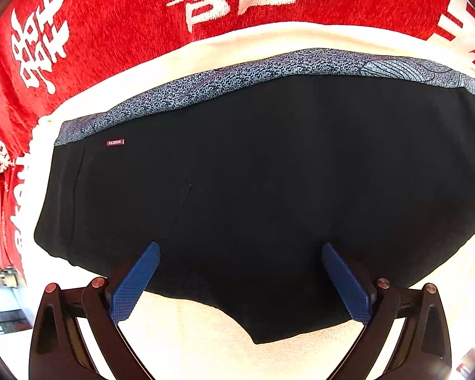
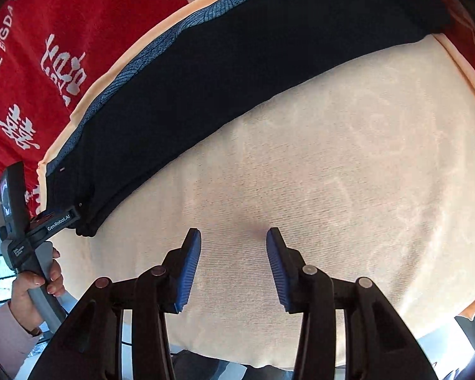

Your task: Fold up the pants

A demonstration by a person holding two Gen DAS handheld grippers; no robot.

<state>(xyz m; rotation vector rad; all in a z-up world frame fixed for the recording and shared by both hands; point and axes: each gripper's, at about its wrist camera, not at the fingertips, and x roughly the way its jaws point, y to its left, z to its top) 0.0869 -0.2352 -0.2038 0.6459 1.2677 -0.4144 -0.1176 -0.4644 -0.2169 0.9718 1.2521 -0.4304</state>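
Folded pants [image 1: 253,174] released on cream towel [image 2: 332,158] — both tools empty, jaws apart.

Laid flat, patterned waistband [image 1: 269,69] at far edge, for squaring. Left gripper [image 1: 239,280] pitched steeply down over near hem, nothing clamped; right gripper [image 2: 233,266] likewise steep, above bare towel, pants ahead-left — red cloth [image 1: 110,31] beyond.

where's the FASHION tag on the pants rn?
Left wrist view: the FASHION tag sits near the left end of the black pants, just below the blue patterned waistband, beside the red cloth.
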